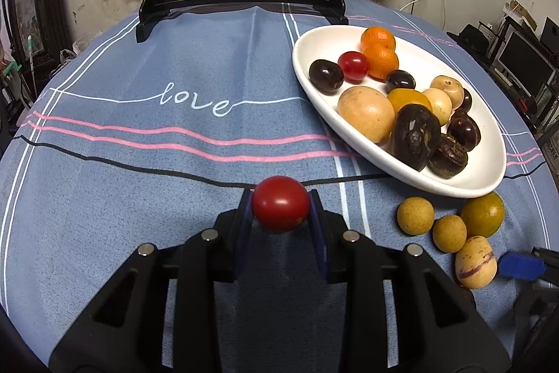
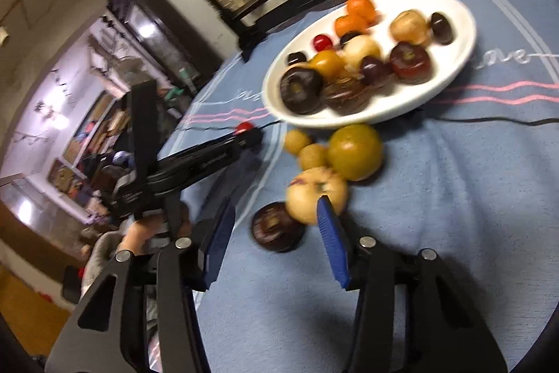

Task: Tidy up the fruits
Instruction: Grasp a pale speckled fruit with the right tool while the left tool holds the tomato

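Two pickups are in hand: a tomato [image 1: 280,203] is clamped in the left gripper [image 1: 281,208] above the surface, while the right gripper [image 2: 276,233], half-open and empty, must be closed on the purple fruit [image 2: 277,231] near the plate [image 2: 279,107].

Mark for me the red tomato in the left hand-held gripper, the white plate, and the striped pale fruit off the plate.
red tomato [image 1: 280,203], left wrist view, centre of its skin.
white plate [image 1: 454,179], left wrist view, bare near rim.
striped pale fruit [image 1: 476,263], left wrist view, middle of its body.
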`<state>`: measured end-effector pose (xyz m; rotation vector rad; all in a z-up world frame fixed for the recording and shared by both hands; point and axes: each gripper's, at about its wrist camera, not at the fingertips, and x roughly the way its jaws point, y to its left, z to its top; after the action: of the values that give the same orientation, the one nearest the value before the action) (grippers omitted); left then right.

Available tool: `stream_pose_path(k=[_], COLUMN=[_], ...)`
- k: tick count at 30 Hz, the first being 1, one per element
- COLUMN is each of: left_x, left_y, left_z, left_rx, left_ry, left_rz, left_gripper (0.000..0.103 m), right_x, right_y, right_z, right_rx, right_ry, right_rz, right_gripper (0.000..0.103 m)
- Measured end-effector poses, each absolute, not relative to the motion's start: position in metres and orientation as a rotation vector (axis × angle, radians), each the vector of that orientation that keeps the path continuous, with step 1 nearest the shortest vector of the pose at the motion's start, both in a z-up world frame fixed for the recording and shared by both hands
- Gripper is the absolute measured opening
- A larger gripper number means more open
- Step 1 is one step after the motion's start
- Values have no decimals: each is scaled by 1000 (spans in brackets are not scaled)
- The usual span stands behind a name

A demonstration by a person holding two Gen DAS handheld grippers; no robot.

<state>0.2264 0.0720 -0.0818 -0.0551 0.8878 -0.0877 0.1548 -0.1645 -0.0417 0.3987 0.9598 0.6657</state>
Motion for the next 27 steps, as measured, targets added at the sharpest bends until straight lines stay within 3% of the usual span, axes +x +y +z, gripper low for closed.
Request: stream_pose_path(k=[12,17,27], left_x=[227,227,219], left_y=[69,69,69], left_z=[-82,-82,-75], left_rx=[-30,-36,-73], left_ry=[892,892,842], left_rz=[-78,-80,-146], left_gripper=[32,32,31], right_x=[171,173,166], right_y=[-153,-149,-158], right_z=[-60,-61,-56], right_rx=[377,335,360], right_ry=[1037,1016,974], right_rz=[573,552,578], right_gripper=[51,42,41])
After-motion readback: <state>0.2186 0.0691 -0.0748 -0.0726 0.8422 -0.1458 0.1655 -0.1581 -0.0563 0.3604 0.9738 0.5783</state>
